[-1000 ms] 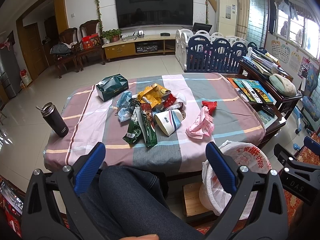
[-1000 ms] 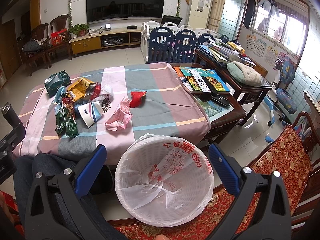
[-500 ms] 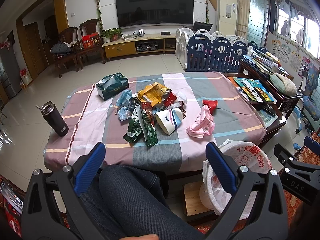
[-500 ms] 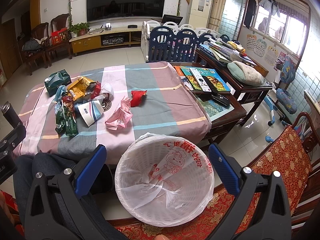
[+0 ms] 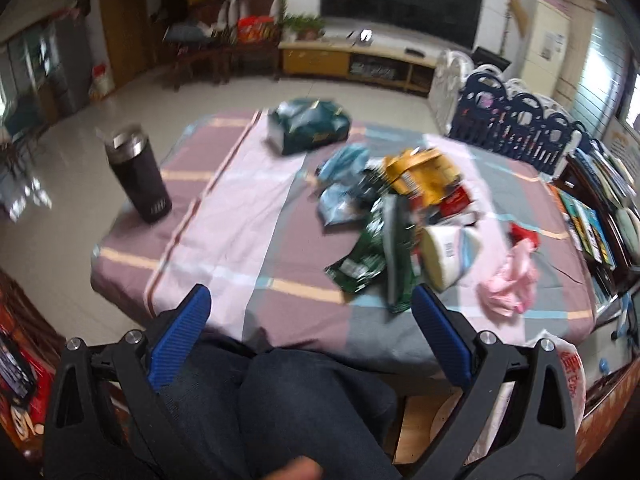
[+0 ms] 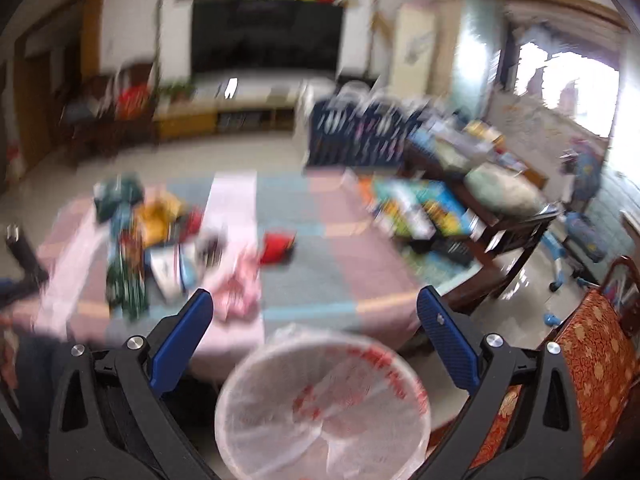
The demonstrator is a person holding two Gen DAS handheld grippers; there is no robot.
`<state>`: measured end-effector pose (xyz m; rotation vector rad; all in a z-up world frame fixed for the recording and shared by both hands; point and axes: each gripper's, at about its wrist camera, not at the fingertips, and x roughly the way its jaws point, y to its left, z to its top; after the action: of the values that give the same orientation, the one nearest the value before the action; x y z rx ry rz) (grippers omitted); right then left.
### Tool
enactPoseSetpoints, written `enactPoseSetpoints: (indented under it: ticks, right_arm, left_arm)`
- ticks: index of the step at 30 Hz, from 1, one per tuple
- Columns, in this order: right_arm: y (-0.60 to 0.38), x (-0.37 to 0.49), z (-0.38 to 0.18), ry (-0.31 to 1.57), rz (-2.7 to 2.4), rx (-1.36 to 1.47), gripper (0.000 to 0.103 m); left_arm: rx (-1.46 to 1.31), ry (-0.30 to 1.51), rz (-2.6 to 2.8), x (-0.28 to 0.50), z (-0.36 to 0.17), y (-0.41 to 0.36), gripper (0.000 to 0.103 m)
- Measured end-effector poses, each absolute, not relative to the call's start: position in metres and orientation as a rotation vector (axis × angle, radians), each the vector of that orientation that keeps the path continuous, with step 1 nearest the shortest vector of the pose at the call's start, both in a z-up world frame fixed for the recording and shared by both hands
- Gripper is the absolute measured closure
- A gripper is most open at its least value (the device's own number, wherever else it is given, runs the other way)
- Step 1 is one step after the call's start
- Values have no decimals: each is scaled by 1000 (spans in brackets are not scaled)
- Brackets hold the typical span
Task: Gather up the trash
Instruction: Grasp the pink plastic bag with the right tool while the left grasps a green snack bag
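Nearest, the left gripper (image 5: 306, 306) and right gripper (image 6: 314, 310) are hanging spread and empty over the person's dark-trousered lap (image 5: 280, 408), beside the white plastic-lined round bin (image 6: 324, 404). Beyond, the trash is lying on the striped-cloth counter (image 5: 240, 232): a crumpled pink plastic bag (image 5: 510, 282), a white paper cup (image 5: 446, 258), green wrappers (image 5: 368, 260). I judge it best starting with the pink bag, nearest the bin, pinching its bulk.

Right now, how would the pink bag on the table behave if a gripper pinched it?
The pink bag looks crumpled and thin, so it is probably floppy and light. It would likely squash flat between the jaws and dangle rather than hold its shape.
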<state>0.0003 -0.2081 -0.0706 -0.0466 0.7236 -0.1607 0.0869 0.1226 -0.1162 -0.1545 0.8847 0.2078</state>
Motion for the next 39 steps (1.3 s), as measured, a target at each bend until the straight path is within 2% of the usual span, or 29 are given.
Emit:
enactPoseSetpoints:
  ticks: [2,4,5,6,10,16,18,19,21,23,25,27,29,30,32,37,39]
  right_arm:
    - [-203,12,-98,768,-135,-14,3]
    - [-198,25,-122,822,-88,64,5]
    - [-195,37,-136,858,-60,111,11]
    - [-191,48,-147,883,-36,146,15]
    - [-176,97,-186,951,-9,245,15]
    - [-167,130,-215,1008,-68,250,15]
    - [-163,131,-220,1013,-72,227,28]
    - [-160,128,-222,1021,-66,210,40]
    - [-155,119,-223,1025,-41,176,56]
    - [-150,110,-226,1035,-22,158,69]
    - [-151,107,-226,1043,2,179,77]
    - [-154,90,-223,1045,6,186,78]
    - [-156,77,-218,1036,3,194,78]
    - [-156,72,-215,1033,3,198,78]
    - [-156,54,-208,1023,-1,201,78]
    - [-166,59,-198,1016,-13,187,78]
    - [-167,86,-192,1017,-20,190,78]
  left_arm:
    - [-230,955,166,97,-141,138,22]
    - [-267,1002,162,100,-160,146,32]
    - [-279,1016,161,104,-168,147,34]
    - [-290,1029,158,107,-175,150,35]
    - [-318,1043,136,119,-189,145,34]
    - [-302,1040,78,148,-196,119,19]
    - [-294,1052,55,158,-199,109,17]
    - [-287,1056,40,164,-200,102,17]
    - [-262,1064,19,173,-204,86,17]
    - [-229,1068,7,181,-208,70,17]
    - [-200,1076,-7,185,-212,55,17]
    - [-175,1075,-23,189,-215,45,27]
    - [-155,1079,-53,192,-219,36,54]
    - [-153,1090,-66,194,-222,34,63]
    - [-157,1123,-87,198,-229,32,92]
    - [-204,1115,-84,192,-228,42,96]
    - [-218,1095,-52,189,-221,51,96]
